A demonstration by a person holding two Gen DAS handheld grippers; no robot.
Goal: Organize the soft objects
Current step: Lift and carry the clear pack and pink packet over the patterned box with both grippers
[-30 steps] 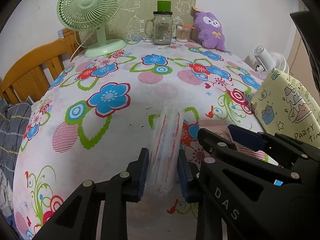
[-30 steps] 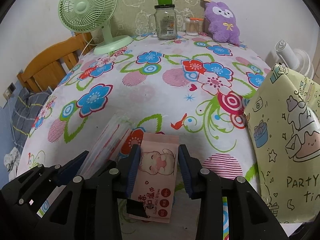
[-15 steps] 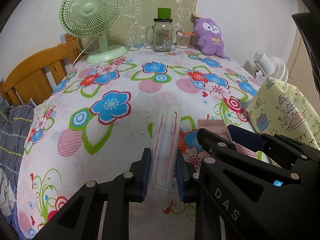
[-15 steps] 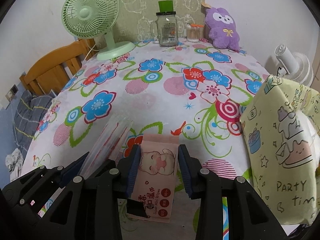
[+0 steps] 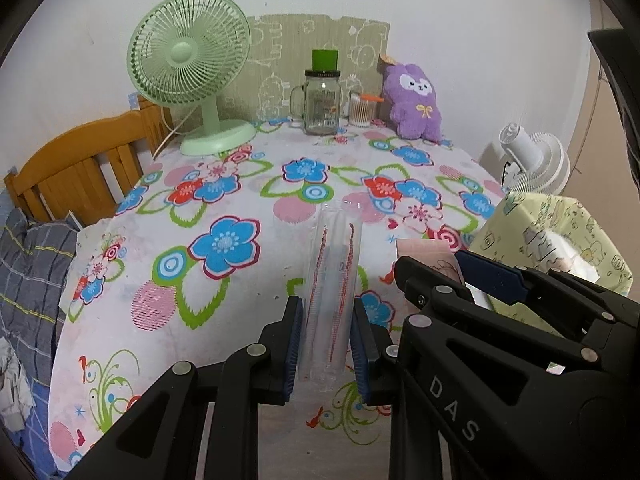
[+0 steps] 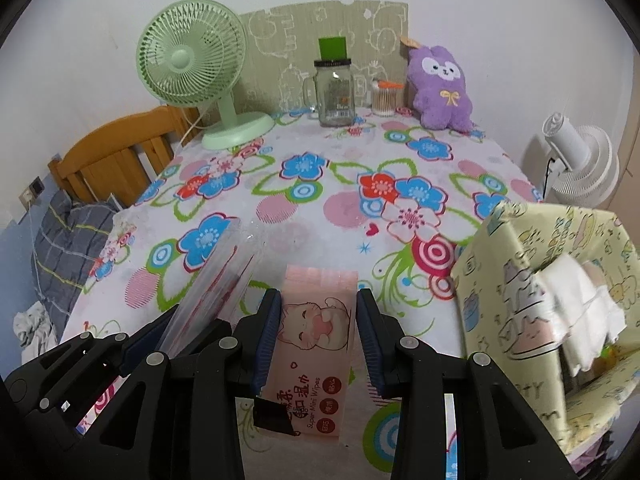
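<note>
My left gripper [image 5: 325, 308] is shut on a clear plastic pack with red stripes [image 5: 334, 264], held off the flowered tablecloth [image 5: 224, 292]. Just to its right, my right gripper [image 6: 319, 300] is shut on a pink pack of wet wipes [image 6: 316, 336] with a cartoon cat, also lifted. In the right wrist view the clear pack [image 6: 216, 280] slants up at the lower left. A yellow-green cartoon bag [image 6: 520, 280] stands open at the right with white soft packs [image 6: 580, 304] inside. A purple plush toy [image 5: 416, 104] sits at the table's far edge.
At the back stand a green desk fan [image 5: 188, 64], a glass jar mug [image 5: 320, 104] and a tub of cotton swabs [image 5: 362, 110]. A wooden chair [image 5: 76, 172] and grey plaid cloth [image 5: 32, 264] lie left; a white fan [image 5: 532, 160] stands right.
The left jaws closed in on the clear pack. Both grippers then rose, lifting the clear pack and the pink wipes off the tablecloth.
</note>
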